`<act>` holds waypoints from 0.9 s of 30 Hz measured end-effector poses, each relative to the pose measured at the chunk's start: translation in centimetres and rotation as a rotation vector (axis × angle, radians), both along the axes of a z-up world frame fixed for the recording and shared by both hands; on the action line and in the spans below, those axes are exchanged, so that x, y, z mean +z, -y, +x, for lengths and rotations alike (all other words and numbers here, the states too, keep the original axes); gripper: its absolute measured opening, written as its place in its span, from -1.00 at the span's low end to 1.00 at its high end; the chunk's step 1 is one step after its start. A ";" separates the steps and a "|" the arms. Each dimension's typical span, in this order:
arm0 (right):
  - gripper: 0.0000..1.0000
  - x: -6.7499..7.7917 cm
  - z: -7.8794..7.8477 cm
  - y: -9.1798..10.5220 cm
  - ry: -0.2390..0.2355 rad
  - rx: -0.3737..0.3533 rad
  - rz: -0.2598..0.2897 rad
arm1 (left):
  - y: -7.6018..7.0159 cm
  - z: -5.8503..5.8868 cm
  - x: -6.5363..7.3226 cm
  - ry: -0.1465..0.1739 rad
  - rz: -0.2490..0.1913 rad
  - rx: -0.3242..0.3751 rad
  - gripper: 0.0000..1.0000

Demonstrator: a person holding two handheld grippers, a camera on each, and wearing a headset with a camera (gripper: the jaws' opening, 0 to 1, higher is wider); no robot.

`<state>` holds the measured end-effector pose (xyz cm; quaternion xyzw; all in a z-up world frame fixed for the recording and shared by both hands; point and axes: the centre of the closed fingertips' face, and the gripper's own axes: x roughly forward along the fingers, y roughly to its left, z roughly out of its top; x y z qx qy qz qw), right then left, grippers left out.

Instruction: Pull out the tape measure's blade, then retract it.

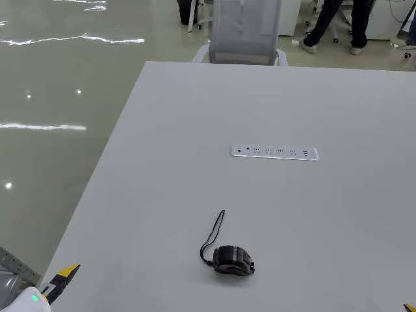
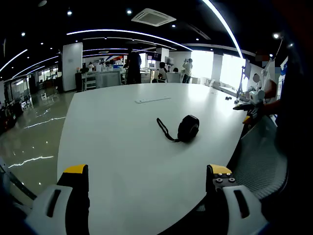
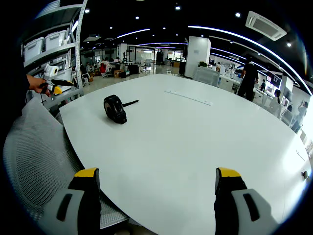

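White table (image 1: pixel 305 214), tape measure (image 1: pixel 233 260) well beyond left gripper (image 2: pixel 147 169), right gripper (image 3: pixel 157 172) (jaws apart)

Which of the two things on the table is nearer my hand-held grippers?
The black, round-cased tape measure; the long white power strip lies farther away.

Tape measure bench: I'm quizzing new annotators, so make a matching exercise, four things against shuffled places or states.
Things:
1. tape measure
2. power strip
3. chair
4. left gripper

Places or states:
A. beyond the far edge of the table
B. open, holding nothing
C. black, lying near the front edge
D. white, flat, further in than the black item

Pairs: 1-C, 2-D, 3-A, 4-B.
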<state>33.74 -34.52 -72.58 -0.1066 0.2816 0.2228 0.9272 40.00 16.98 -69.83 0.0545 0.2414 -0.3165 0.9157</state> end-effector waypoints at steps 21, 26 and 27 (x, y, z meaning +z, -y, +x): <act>1.00 0.2 -1.1 2.3 -0.016 -0.025 -0.008 | -0.1 0.6 0.5 -0.009 -0.017 0.013 0.98; 1.00 0.2 -0.9 2.5 -0.010 -0.035 -0.004 | -0.2 1.1 0.8 -0.002 -0.012 0.014 0.98; 1.00 0.2 -0.8 2.5 -0.010 -0.037 -0.003 | -0.1 1.1 0.8 0.000 -0.013 0.012 0.98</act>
